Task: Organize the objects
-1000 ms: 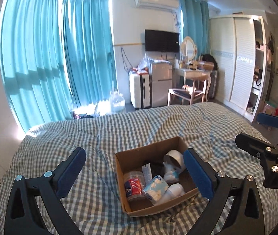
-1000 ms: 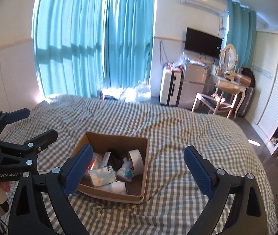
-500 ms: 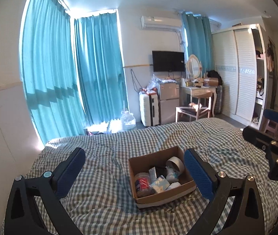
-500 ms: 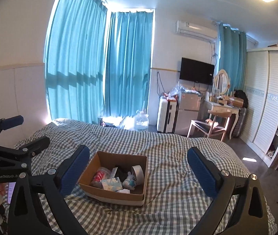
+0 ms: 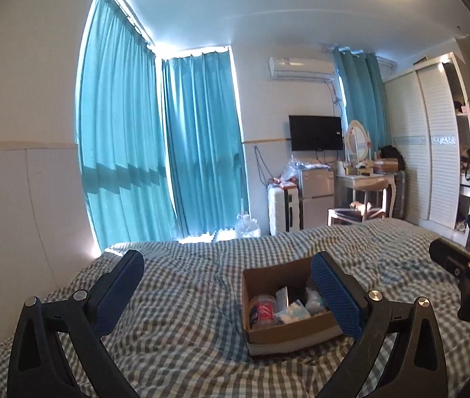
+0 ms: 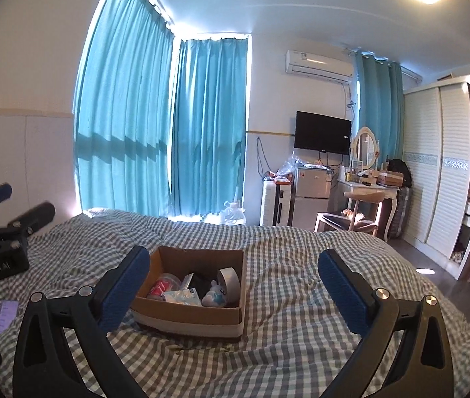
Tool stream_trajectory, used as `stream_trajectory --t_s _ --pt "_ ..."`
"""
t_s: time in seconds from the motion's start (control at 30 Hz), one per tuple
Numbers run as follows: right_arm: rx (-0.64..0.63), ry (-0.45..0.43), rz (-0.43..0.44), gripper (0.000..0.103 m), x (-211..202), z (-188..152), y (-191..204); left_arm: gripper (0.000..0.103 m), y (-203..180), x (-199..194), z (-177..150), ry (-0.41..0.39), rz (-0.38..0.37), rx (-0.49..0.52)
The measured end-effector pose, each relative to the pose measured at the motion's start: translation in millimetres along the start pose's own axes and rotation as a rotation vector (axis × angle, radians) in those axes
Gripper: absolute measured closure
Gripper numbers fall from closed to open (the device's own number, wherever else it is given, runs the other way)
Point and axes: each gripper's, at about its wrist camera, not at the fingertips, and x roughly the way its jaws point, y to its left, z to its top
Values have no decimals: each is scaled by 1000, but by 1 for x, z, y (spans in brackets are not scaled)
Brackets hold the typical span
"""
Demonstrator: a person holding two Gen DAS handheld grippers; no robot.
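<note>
While both tongs (image 5: pixel 225 268) (image 6: pixel 235 265) gape empty | square cardboard box (image 6: pixel 198 311) | checked quilt (image 6: pixel 301 298)

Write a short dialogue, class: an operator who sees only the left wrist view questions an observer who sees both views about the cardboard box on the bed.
Operator: One finger of the left gripper covers the far right corner of the box. What is in there?
Observer: The right wrist view shows a roll of tape standing on edge in that corner.
Operator: Anything next to it?
Observer: A small white and blue plush toy sits just in front of the tape.
</note>
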Motion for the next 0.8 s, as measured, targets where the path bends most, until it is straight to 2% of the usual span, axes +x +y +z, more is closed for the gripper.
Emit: stream_trajectory --t_s 0.17,0.3,0.5,0.8 --pt "5 8 -32 1 9 -23 0 0 -9 3 -26 14 -14 30" --pt "49 23 -25 1 13 -36 -5 0 -9 15 -39 79 -28 29" --pt "77 50 -34 1 19 -38 -11 0 -4 19 -44 111 -54 -11" --pt "52 51 -38 1 18 -38 -6 0 -2 20 -43 121 -63 -24"
